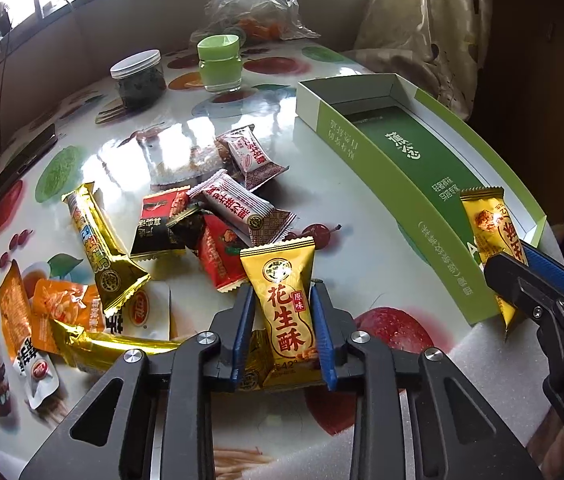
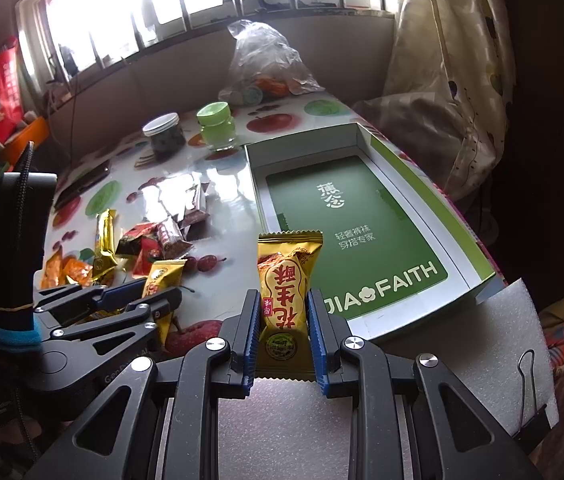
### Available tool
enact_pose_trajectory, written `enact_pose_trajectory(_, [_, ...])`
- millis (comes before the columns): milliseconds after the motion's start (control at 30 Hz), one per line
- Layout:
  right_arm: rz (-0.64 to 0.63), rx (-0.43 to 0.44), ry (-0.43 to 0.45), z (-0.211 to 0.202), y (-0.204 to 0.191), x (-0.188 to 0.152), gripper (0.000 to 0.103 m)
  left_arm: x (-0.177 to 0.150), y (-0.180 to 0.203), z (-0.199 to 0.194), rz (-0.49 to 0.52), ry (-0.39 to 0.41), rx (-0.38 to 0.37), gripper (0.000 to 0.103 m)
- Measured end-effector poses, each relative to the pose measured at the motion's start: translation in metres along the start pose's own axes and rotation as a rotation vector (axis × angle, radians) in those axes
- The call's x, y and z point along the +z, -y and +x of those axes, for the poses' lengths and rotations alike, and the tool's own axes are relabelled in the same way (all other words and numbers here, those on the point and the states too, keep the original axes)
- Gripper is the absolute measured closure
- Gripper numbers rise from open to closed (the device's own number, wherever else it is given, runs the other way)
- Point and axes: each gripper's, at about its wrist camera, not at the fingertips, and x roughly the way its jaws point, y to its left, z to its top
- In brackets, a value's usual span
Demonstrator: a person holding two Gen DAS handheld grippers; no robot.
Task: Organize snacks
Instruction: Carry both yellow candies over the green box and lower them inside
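Note:
Between the blue pads of my left gripper stands a yellow peanut-crisp packet, upright and pinched at the sides, just in front of the snack pile. The right wrist view shows the same left gripper with that packet. My right gripper is shut on a second yellow packet, held upright at the near end of the open green and white box. In the left wrist view the right gripper and its packet sit by the box. The box has nothing in it.
On the fruit-print table stand a white-lidded jar, a green-lidded glass jar and a clear plastic bag at the back. A dark phone lies at the left. A foam sheet and a binder clip lie near the front right.

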Motion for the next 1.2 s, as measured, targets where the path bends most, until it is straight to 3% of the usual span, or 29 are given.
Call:
enact_pose_trajectory(100, [-0.001, 0.002, 0.004, -0.001, 0.001, 0.001, 0.081, 0.001, 0.000, -0.005, -0.008, 0.008, -0.015, 0.079])
enact_pose_trajectory(667, [0.003, 0.006, 0.040, -0.013, 0.002, 0.008, 0.081, 0.013, 0.005, -0.034, -0.008, 0.068, -0.053, 0.080])
enact_pose_trajectory(1200, [0.048, -0.027, 0.085, -0.023, 0.028, 0.020, 0.081, 0.028, 0.027, -0.046, 0.011, 0.102, -0.110, 0.080])
